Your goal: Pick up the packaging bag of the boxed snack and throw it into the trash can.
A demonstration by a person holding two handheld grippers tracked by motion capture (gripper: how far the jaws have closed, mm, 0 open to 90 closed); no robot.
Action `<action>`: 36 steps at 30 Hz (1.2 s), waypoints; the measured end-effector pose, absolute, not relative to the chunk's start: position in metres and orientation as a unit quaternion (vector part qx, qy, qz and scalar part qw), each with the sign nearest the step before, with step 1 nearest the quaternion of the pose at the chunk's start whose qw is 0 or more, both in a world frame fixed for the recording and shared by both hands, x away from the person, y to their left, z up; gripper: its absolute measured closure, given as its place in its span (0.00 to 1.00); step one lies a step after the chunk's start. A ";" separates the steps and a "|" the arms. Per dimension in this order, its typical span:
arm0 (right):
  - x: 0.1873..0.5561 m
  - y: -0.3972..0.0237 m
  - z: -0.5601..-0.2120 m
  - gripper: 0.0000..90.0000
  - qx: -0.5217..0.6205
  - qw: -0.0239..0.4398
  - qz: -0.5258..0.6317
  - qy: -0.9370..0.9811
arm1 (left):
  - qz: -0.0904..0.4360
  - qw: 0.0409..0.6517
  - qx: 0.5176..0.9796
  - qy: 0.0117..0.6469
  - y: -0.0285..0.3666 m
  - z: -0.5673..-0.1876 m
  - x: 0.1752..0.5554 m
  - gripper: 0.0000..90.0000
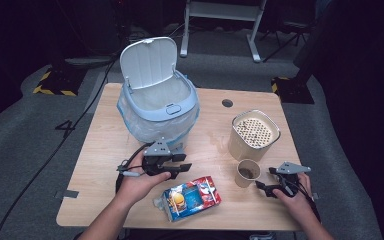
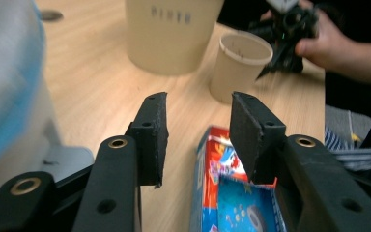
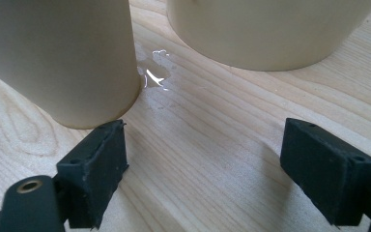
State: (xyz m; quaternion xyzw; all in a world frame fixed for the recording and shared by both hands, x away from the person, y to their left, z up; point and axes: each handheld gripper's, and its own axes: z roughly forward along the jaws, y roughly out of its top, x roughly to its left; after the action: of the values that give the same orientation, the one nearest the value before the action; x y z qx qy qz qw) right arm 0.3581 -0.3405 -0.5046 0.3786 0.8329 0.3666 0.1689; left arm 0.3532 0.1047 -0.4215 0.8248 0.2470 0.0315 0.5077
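Observation:
A colourful snack packet lies flat near the table's front edge. My left gripper hovers just behind it, jaws open. In the left gripper view the packet's end lies low under the left gripper, partly beneath the right-hand jaw, and the pads do not press on it. A small paper cup stands to the right, with my right gripper open just beside it. In the right gripper view the cup stands right by the left jaw, and the right gripper holds nothing.
A pale blue bin with a plastic liner stands with its lid up at the back of the wooden table. A beige canister with a perforated top stands behind the cup. A small wet patch glistens between cup and canister.

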 end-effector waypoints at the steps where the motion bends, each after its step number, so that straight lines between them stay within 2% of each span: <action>1: 0.358 -0.340 -0.505 0.18 0.379 0.169 0.367 0.833 | 0.032 0.508 0.825 0.247 0.105 -0.421 0.353 0.67; 8: 0.358 -0.340 -0.505 0.18 0.379 0.169 0.367 0.833 | -0.016 0.483 0.839 0.249 0.094 -0.446 0.351 0.77; 19: 0.358 -0.340 -0.505 0.18 0.379 0.169 0.367 0.833 | -0.044 0.441 0.856 0.267 0.089 -0.470 0.358 0.77; 24: 0.358 -0.340 -0.505 0.18 0.379 0.169 0.367 0.833 | -0.062 0.419 0.866 0.266 0.087 -0.474 0.360 0.82; 31: 0.358 -0.341 -0.505 0.18 0.378 0.169 0.367 0.833 | -0.064 0.396 0.876 0.269 0.085 -0.475 0.362 0.85; 36: 0.358 -0.340 -0.505 0.18 0.379 0.169 0.367 0.833 | -0.058 0.374 0.886 0.269 0.085 -0.473 0.361 0.95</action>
State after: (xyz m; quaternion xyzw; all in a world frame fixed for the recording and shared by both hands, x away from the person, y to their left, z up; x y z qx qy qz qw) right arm 0.3581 -0.3405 -0.5046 0.3785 0.8329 0.3668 0.1688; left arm 0.3613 0.0849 -0.4733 0.8856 0.2689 -0.0582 0.3742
